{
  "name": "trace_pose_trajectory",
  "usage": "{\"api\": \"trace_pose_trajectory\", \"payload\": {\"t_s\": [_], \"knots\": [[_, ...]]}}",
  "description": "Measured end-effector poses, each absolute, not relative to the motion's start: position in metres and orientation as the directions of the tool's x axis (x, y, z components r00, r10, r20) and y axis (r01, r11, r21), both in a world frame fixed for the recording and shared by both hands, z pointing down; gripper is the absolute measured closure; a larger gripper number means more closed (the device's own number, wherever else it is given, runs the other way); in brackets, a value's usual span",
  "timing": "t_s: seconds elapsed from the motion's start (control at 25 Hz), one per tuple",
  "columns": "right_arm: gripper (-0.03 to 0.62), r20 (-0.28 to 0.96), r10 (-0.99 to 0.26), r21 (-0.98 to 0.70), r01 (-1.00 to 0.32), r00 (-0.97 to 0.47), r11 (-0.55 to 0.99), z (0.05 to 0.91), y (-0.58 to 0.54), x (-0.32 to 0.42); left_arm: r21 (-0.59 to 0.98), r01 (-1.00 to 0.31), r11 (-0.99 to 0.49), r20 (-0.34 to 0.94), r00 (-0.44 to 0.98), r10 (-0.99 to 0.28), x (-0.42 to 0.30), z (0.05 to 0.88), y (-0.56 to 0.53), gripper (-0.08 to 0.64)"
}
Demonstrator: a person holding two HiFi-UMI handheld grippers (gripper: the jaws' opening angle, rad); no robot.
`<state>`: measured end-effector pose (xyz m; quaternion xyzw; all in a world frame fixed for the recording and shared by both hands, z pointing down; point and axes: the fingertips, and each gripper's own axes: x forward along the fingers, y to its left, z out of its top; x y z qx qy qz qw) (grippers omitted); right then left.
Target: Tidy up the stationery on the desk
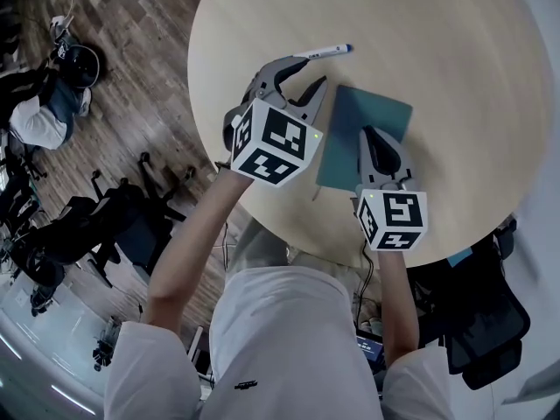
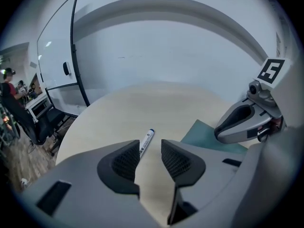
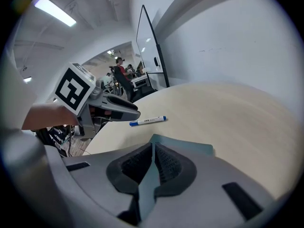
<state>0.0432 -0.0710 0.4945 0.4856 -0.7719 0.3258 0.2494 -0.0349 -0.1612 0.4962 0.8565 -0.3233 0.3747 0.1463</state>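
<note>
A white pen with a blue cap [image 1: 324, 52] lies on the round beige table [image 1: 455, 59], beyond my left gripper [image 1: 308, 73]. That gripper is open and empty, with the pen [image 2: 146, 141] just ahead of the gap between its jaws [image 2: 151, 150]. A teal notebook [image 1: 378, 112] lies flat to the right of the pen. My right gripper [image 1: 367, 135] hovers over the notebook's middle, shut with nothing held. In the right gripper view its jaws [image 3: 153, 146] nearly touch above the notebook [image 3: 192, 147]; the pen [image 3: 148, 121] and left gripper [image 3: 118, 110] lie beyond.
The table's near edge [image 1: 289, 234] curves just in front of me. Black office chairs [image 1: 131, 217] stand on the wood floor at left and another chair [image 1: 490, 322] at right. A whiteboard [image 2: 59, 56] stands past the table's far left side.
</note>
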Motion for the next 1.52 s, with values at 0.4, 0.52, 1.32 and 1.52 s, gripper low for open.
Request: {"api": "trace_pose_trajectory", "payload": {"t_s": [0.4, 0.52, 1.32, 1.52], "knots": [[0.546, 0.7, -0.586, -0.281, -0.911, -0.409, 0.301, 0.499, -0.072, 0.049, -0.063, -0.571, -0.819, 0.8, 0.462, -0.384, -0.025, 0.528, -0.187, 0.425], [0.546, 0.7, -0.586, -0.285, -0.912, -0.409, 0.297, 0.499, -0.072, 0.051, -0.091, -0.533, -0.841, 0.832, 0.424, -0.358, -0.027, 0.545, -0.19, 0.425], [0.546, 0.683, -0.601, -0.293, -0.909, -0.416, 0.296, 0.488, -0.061, 0.059, 0.045, -0.635, -0.771, 0.831, 0.452, -0.324, -0.025, 0.544, -0.182, 0.485], [0.546, 0.675, -0.608, -0.289, -0.908, -0.418, 0.304, 0.484, -0.055, 0.061, 0.14, -0.685, -0.715, 0.806, 0.498, -0.319, -0.023, 0.53, -0.171, 0.486]]}}
